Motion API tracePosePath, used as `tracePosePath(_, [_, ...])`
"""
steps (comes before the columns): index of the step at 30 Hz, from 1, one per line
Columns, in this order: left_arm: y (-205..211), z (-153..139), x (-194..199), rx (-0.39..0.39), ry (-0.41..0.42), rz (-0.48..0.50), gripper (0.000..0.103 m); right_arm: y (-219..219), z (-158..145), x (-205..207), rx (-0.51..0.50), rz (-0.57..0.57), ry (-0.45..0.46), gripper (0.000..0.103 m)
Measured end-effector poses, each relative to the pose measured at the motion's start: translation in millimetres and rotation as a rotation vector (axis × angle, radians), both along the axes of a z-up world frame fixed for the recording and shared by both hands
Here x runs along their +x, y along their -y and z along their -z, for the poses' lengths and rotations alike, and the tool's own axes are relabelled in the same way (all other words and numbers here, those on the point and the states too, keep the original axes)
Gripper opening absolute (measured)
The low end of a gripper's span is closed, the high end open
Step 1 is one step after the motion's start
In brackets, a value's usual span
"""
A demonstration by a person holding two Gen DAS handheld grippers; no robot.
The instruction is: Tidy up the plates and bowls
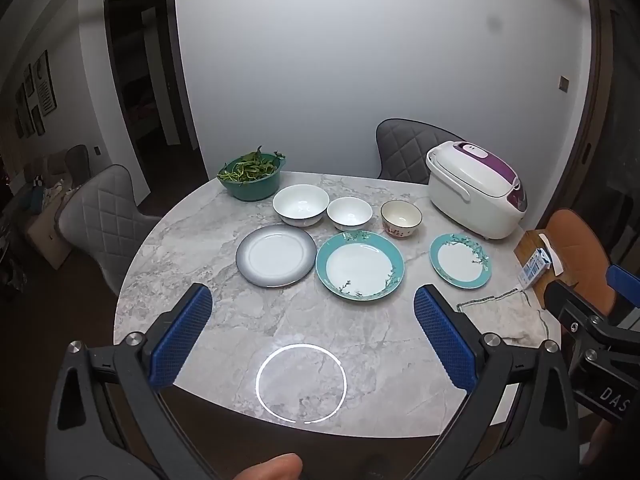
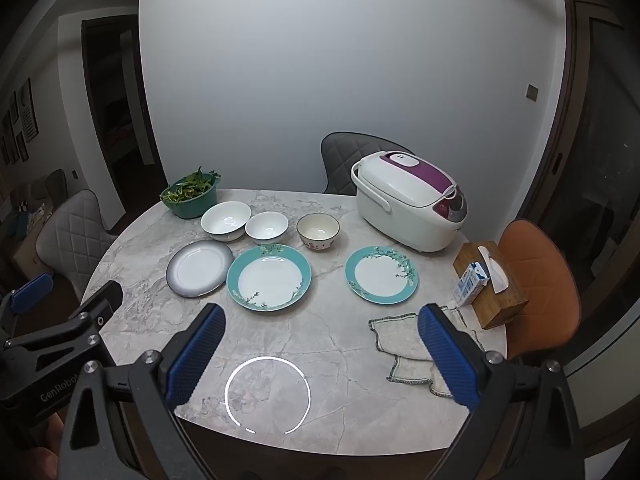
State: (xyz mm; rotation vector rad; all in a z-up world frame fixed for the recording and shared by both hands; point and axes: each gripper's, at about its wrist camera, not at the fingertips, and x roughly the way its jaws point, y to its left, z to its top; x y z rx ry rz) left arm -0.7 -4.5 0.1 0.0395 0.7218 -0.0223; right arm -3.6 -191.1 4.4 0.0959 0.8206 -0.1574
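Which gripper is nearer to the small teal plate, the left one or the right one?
Right. The right gripper hangs open above the table's near edge, with the small teal plate just ahead and slightly right. The left gripper, also open, is farther left, facing the large teal plate.

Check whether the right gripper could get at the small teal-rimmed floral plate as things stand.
Probably yes: the right gripper is open and the small teal-rimmed floral plate lies alone ahead, nothing between them.

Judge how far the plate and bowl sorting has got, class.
Done: nothing looks stacked. The grey-rimmed plate, large teal plate and small teal plate lie apart; three bowls, two white and one cream, stand separately. In hand: nothing; left claw and right claw are open. Left: everything.
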Motion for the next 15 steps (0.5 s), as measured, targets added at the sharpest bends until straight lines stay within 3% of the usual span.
tracePosePath(15, [1.9, 1.1, 2.9, 0.003, 0.001, 0.0, 0.102, -0.6, 1.2, 3.7, 0.0, -0.001, -0.004, 0.099])
